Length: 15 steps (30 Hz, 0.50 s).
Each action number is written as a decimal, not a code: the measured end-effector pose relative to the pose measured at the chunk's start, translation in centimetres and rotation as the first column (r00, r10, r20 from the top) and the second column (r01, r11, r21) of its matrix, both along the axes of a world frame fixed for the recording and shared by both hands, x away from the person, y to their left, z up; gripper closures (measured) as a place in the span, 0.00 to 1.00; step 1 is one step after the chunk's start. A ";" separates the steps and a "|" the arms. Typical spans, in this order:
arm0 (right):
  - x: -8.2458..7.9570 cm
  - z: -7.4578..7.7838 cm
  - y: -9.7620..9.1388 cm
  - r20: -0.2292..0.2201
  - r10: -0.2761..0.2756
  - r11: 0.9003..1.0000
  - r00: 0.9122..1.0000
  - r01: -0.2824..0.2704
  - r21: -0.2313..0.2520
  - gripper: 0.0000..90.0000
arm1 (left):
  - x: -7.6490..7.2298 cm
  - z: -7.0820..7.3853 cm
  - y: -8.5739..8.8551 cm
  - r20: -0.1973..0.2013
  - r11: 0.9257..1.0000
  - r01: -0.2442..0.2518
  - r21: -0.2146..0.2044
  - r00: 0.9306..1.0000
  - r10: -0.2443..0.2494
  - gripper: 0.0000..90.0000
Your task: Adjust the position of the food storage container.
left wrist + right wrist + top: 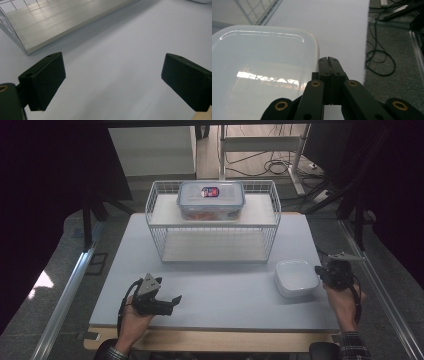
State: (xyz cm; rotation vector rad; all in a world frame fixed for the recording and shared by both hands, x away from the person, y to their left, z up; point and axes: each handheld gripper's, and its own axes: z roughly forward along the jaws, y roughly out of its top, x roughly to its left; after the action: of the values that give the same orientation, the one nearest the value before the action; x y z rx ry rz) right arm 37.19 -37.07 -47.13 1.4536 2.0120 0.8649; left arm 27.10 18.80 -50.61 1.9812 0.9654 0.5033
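White and glossy, the lid (296, 277) is lying flat on the pale table (210, 290), near its right edge and in front of the right corner of the wire rack (212, 222). It is showing as a rounded square with soft corners and a raised rim, and in the right gripper view its milky surface (262, 70) is catching streaks of reflected light. Your right gripper (320, 270) is sitting just beside the lid's right edge; whether it is touching, I cannot tell. Its 2 jaws are pressing flat against each other with nothing between them. Your left gripper (175, 299) is resting low over bare table at the front left, well apart from the lid, its 2 jaws standing wide and gripping nothing. On the rack's upper shelf a clear box (211, 200) with a snapped-on cover is sitting.
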 end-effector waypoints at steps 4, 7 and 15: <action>-0.1 0.0 1.0 -0.007 0.034 0.999 0.999 -0.034 0.002 1.00 | 0.0 0.0 0.0 0.000 1.000 0.000 -0.001 1.000 0.000 0.06; -0.2 -0.1 1.7 -0.010 0.058 0.998 0.998 -0.058 0.006 1.00 | 0.0 0.0 0.0 -0.001 1.000 0.001 0.001 1.000 -0.001 0.06; -0.6 -0.2 3.9 -0.033 0.128 0.991 0.991 -0.127 0.030 1.00 | 0.0 0.0 -0.1 -0.004 1.000 0.005 0.008 1.000 -0.005 0.06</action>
State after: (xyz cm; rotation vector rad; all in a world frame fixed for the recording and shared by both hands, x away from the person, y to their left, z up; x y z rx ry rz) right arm 36.56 -33.21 -47.33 1.3760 2.1462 0.9286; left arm 27.09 18.68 -50.66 1.9922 0.9618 0.5011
